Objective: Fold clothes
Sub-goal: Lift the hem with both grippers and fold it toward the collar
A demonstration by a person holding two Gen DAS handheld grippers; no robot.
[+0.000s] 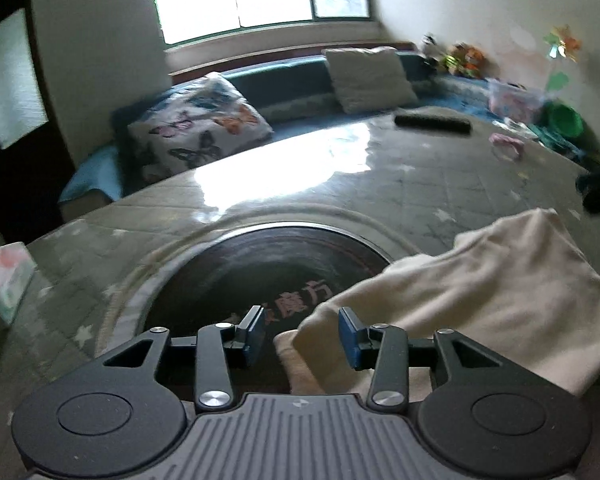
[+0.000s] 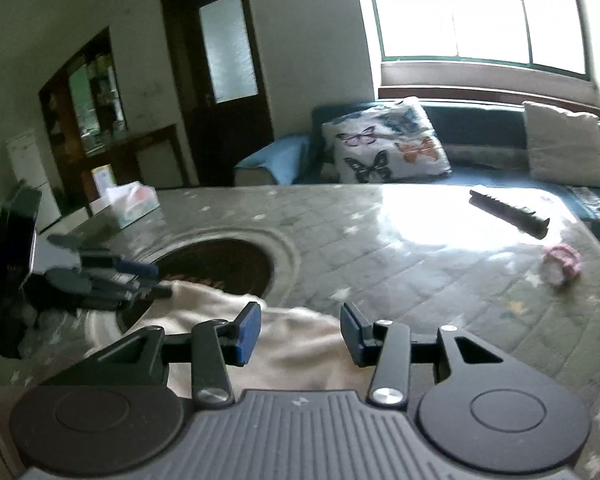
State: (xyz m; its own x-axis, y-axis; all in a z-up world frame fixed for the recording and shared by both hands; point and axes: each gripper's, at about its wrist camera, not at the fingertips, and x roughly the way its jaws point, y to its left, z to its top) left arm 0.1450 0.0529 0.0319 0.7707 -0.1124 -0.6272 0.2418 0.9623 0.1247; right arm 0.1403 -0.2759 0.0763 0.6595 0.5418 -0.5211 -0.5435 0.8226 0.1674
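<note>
Cloth: a cream garment (image 1: 480,292) lay rumpled on the tabletop (image 1: 440,184), partly over the dark round inset (image 1: 260,268).
Left claw (image 1: 302,334): fingers apart, the garment's edge between them, nothing clamped.
Right claw (image 2: 300,334): fingers apart, hovering above the garment.
Farther off: a dark comb-like bar (image 2: 508,214), a pink object (image 2: 562,264), a tissue pack (image 2: 134,200).

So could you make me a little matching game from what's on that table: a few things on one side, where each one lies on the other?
Things:
1. cream garment
2. tissue pack
3. pink hair tie
4. dark comb-like bar

Places:
A. far side, in the window glare
B. partly over the round dark inset
C. left edge of the table
D. right part of the table, nearer than the bar

Pairs: 1-B, 2-C, 3-D, 4-A
</note>
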